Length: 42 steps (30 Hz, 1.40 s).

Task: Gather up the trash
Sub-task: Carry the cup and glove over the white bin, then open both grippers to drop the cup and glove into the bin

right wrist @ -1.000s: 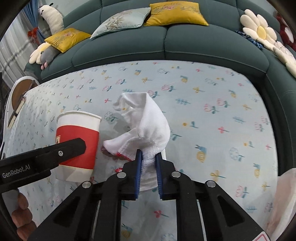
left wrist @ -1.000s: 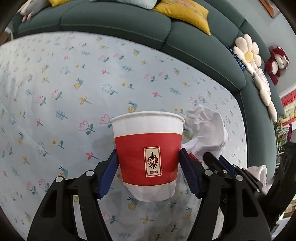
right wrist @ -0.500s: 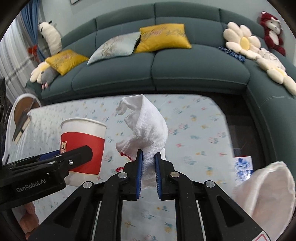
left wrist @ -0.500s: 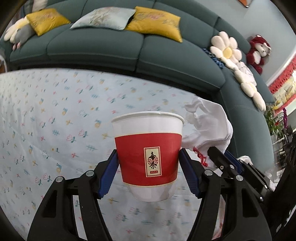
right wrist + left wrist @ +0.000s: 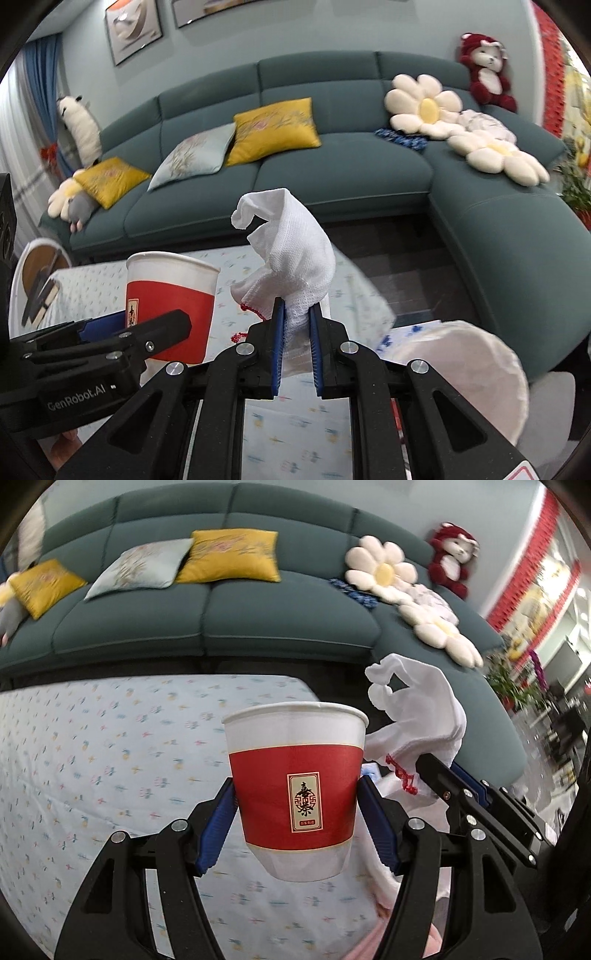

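Observation:
A red and white paper cup (image 5: 295, 782) hangs upright in the air, with my left gripper (image 5: 297, 797) shut on its red band from both sides. The same paper cup (image 5: 168, 295) shows at the left of the right wrist view, with my left gripper (image 5: 110, 343) in front of it. My right gripper (image 5: 296, 314) is shut on a crumpled white cloth (image 5: 291, 251) with a red thread at its hem. In the left wrist view that white cloth (image 5: 417, 716) hangs just right of the cup, pinched by my right gripper (image 5: 443, 771).
Below lies a table with a flower-print cover (image 5: 110, 757). A bin lined with a pale bag (image 5: 465, 369) stands at the lower right, off the table's edge. Behind is a dark green corner sofa (image 5: 332, 173) with cushions and plush toys.
Both grippers have risen off the table with the cup and the cloth. The table has dropped away, the sofa and wall fill more of each view, and the lined bin has come into sight.

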Available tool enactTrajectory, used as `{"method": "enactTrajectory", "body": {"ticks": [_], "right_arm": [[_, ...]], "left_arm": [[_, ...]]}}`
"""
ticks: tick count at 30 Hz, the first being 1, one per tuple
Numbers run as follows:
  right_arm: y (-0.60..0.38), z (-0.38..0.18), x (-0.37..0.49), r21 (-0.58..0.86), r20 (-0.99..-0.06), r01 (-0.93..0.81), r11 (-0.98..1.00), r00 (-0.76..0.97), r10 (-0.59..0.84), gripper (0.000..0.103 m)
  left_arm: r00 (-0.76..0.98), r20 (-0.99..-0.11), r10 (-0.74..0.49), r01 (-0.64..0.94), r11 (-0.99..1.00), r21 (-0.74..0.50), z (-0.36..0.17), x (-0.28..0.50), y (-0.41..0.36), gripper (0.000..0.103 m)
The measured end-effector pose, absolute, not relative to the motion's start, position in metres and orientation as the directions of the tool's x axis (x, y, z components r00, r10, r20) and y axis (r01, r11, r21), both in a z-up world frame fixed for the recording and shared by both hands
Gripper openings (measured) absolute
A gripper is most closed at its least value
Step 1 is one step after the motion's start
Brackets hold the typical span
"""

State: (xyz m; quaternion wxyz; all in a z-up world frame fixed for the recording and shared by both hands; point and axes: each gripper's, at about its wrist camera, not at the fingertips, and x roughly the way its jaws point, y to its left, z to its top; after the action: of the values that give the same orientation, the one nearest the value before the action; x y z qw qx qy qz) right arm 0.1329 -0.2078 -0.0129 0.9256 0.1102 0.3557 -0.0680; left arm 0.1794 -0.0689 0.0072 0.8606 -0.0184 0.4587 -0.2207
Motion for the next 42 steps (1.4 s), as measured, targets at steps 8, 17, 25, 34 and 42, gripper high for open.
{"method": "enactTrajectory", "body": {"ticks": [8, 17, 25, 34, 42], "right_arm": [[-0.261, -0.003, 0.080, 0.172, -0.655, 0.297, 0.939, 0.747, -0.116, 0.012], [-0.311, -0.024, 0.035, 0.189, -0.678, 0.394, 0.900, 0.715, -0.171, 0.012], [-0.335, -0.048, 0.012, 0.209, -0.701, 0.442, 0.872, 0.690, -0.181, 0.012], [-0.345, -0.061, 0.008, 0.225, -0.712, 0.450, 0.864, 0.682, -0.169, 0.013], [-0.349, -0.064, 0.007, 0.234, -0.711, 0.468, 0.852, 0.680, -0.178, 0.025]], "left_arm": [[0.458, -0.776, -0.433, 0.474, 0.858, -0.198, 0.019, 0.138, -0.132, 0.063], [0.396, -0.798, -0.454, 0.574, 0.801, -0.171, 0.005, 0.102, -0.192, 0.063], [0.349, -0.823, -0.448, 0.607, 0.777, -0.166, -0.017, 0.089, -0.219, 0.064], [0.349, -0.828, -0.438, 0.612, 0.776, -0.152, -0.026, 0.083, -0.230, 0.065], [0.365, -0.833, -0.417, 0.591, 0.795, -0.139, -0.029, 0.087, -0.232, 0.075]]}}
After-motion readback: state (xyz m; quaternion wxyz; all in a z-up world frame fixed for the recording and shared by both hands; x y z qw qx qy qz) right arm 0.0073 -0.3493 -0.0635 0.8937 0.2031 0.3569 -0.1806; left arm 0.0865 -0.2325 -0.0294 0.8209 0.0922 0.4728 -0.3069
